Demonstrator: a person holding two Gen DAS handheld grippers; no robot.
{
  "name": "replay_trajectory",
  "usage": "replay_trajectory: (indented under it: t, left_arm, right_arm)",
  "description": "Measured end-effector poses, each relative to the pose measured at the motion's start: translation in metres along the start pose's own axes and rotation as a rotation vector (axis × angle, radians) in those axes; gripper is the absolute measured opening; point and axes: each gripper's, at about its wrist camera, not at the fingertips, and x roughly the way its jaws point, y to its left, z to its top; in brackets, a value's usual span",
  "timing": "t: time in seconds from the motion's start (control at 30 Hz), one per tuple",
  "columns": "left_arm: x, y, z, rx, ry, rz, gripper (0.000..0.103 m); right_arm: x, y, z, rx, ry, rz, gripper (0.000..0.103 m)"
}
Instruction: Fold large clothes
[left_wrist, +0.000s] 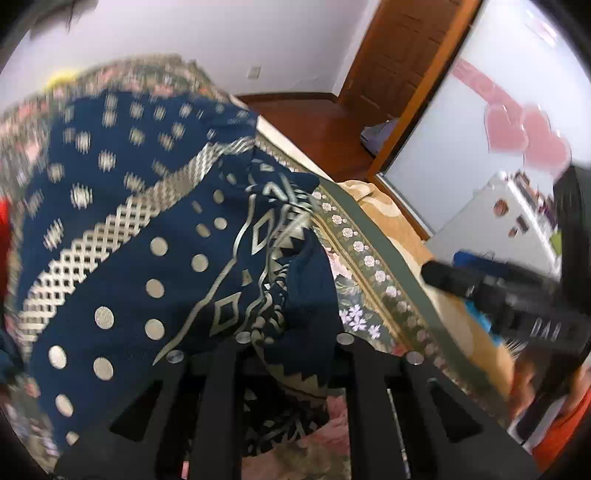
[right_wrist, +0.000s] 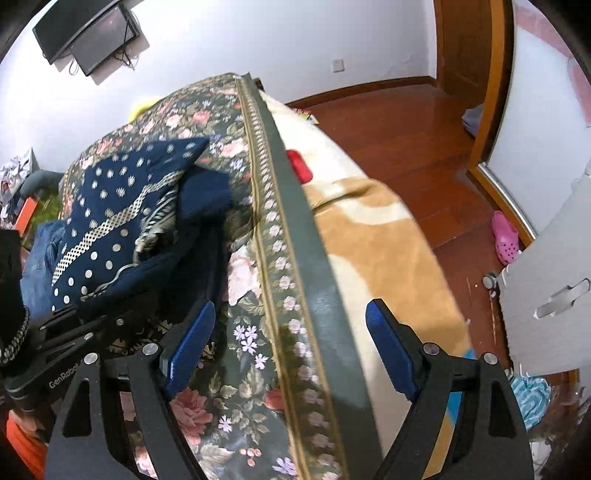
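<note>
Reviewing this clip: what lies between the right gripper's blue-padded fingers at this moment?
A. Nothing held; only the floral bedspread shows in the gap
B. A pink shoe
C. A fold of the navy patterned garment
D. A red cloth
A: in the right wrist view the right gripper stands wide open, its blue pads apart, with only the floral bedspread below; the navy patterned garment lies off to the side.
</note>
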Motion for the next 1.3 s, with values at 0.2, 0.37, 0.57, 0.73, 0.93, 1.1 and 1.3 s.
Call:
replay_trajectory:
  t: [0.2,0.37,0.57,0.73,0.93,1.1,1.3]
  left_arm:
    - [-0.041,-0.021,-0.015,0.115,-0.078,0.022,0.055]
    - [-0.081,-0.005,-0.019,0.072,-0.124,0.029,0.056]
    - [-0.116,0.035,-0.012,0.039,-0.202,0.203,0.064]
    - [-0.114,0.082,-0.003,-0.03,-0.159,0.233,0.064]
    - [-0.085,0.125,0.008,-0.171,-0.084,0.117,0.064]
    - [-0.052,0.146,0.015,-0.284,-0.035,-0.002,0.065]
    - [-0.028,0.17,0.021,-0.396,-0.014,-0.091,0.08]
  right_arm:
    - [-0.017,0.011,0.008,-0.03,-0.064,0.028,0.081]
    - [-0.024,0.034,0.012,-0.079,-0.089,0.075,0.081]
    - [-0.011,0.068,0.017,-0.114,-0.072,0.151,0.081]
    - [0.018,0.089,0.023,-0.136,-0.019,0.206,0.081]
    - [0.063,0.085,0.033,-0.069,0.087,0.282,0.081]
    - [0.104,0.068,0.042,0.017,0.186,0.314,0.081]
    - [0.128,0.06,0.042,0.049,0.242,0.388,0.084]
